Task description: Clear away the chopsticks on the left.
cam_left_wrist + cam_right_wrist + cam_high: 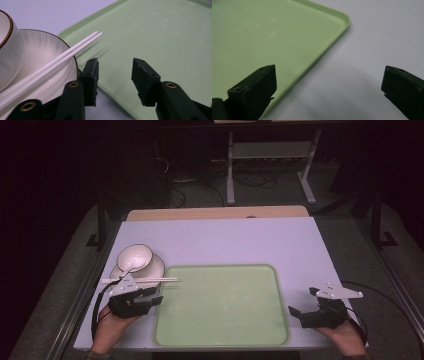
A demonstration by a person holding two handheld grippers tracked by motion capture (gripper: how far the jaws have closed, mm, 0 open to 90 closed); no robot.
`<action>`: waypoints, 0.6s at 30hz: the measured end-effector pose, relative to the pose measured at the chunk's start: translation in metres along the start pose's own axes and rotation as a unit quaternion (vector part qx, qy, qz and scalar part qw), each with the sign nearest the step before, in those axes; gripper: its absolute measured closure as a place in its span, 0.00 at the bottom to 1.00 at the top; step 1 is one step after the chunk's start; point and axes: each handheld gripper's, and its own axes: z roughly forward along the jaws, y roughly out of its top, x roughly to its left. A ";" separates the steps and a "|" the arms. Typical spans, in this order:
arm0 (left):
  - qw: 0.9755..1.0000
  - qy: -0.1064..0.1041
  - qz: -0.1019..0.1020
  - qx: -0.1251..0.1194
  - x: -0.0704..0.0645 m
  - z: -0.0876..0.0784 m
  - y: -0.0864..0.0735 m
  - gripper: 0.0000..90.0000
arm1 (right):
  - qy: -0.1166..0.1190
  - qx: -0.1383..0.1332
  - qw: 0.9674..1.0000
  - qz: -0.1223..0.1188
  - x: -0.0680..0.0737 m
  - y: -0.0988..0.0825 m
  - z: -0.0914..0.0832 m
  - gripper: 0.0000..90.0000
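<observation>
A white bowl (134, 257) with a dark rim stands on a white plate (156, 265) at the table's left. A pair of white chopsticks (150, 280) lies across the plate's near edge, tips toward the green tray (220, 305). My left gripper (155, 296) sits just in front of the plate at the tray's left rim, open with nothing between its fingers. In the left gripper view the chopsticks (62, 56) run over the plate (45, 55) to the left of the gripper (115, 65). My right gripper (302, 301) stands wide open beside the tray's right edge, with bare table between its jaws.
The pale table (374, 37) lies right of the tray's rounded corner (342, 17). The tray bed (155, 37) holds nothing. A strip of wood (215, 213) borders the table's far edge, with a metal stand (270, 165) and cables on the floor behind.
</observation>
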 end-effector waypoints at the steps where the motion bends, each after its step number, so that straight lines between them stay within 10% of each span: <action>1: 1.000 0.001 -0.002 0.002 0.000 0.001 0.001 0.67 | -0.001 0.001 1.000 0.002 0.000 0.000 0.000 0.00; 11: 1.000 0.004 0.003 0.022 0.003 0.011 0.011 0.98 | -0.008 0.007 1.000 0.014 -0.003 -0.010 -0.004 0.00; 18: 0.999 0.014 0.002 0.036 0.006 0.021 0.018 1.00 | -0.010 0.005 1.000 0.016 -0.003 -0.011 -0.005 0.00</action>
